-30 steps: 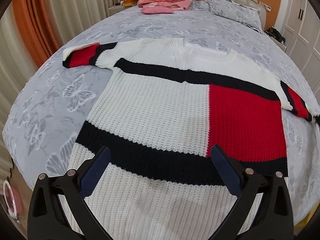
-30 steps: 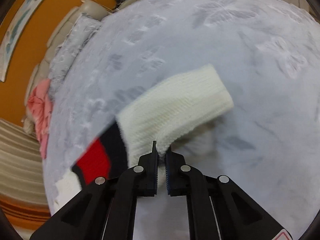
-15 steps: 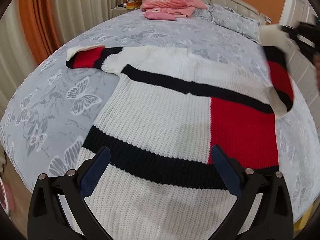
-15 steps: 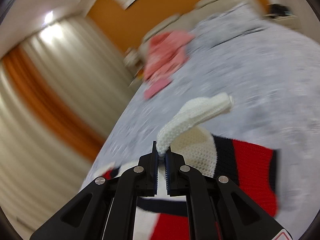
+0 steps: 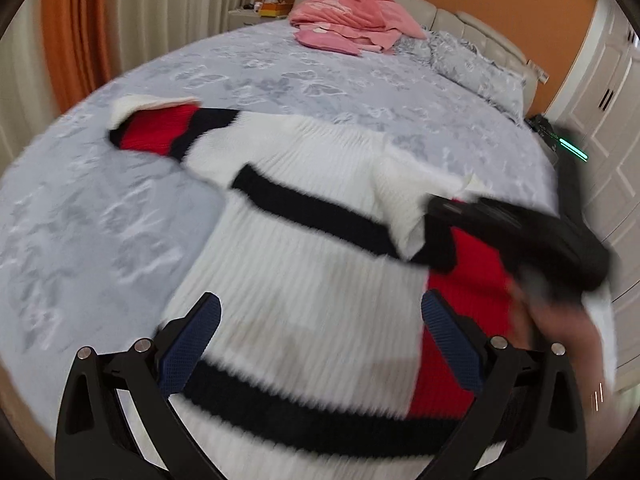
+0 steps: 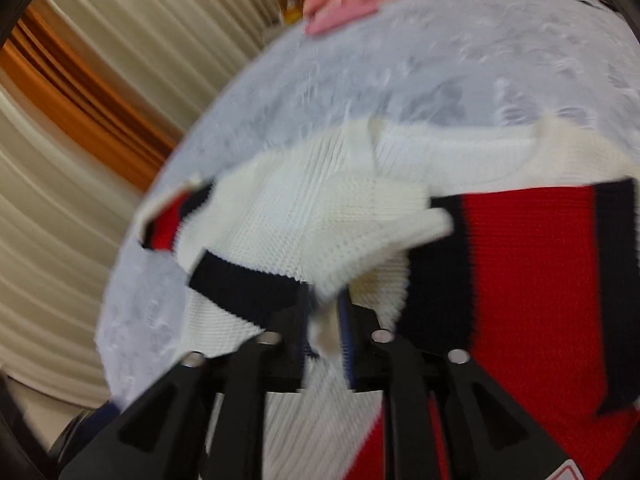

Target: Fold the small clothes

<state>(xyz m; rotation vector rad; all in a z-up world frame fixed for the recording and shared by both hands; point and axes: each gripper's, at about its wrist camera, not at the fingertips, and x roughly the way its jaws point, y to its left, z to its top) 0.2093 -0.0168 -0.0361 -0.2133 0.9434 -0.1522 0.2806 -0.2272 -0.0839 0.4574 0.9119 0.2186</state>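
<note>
While no writing reads, right tool (image 6: 326, 316) opens around sweater (image 5: 304, 264) cuff.

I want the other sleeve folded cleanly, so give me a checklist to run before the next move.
1. Right sleeve with white cuff folded onto the white, red and black knit sweater: ok.
2. Right hand-held gripper letting go: its jaws are opening, with the cuff between them; not ok yet.
3. Left hand-held gripper open and empty over the sweater's lower part: ok.
4. Left sleeve with red and black bands lying spread on the grey butterfly-print bedspread, reachable: ok.
5. Folded sleeve lying flat: cannot tell, blurred.
6. Pink clothes pile clear of the sweater: ok.
</note>
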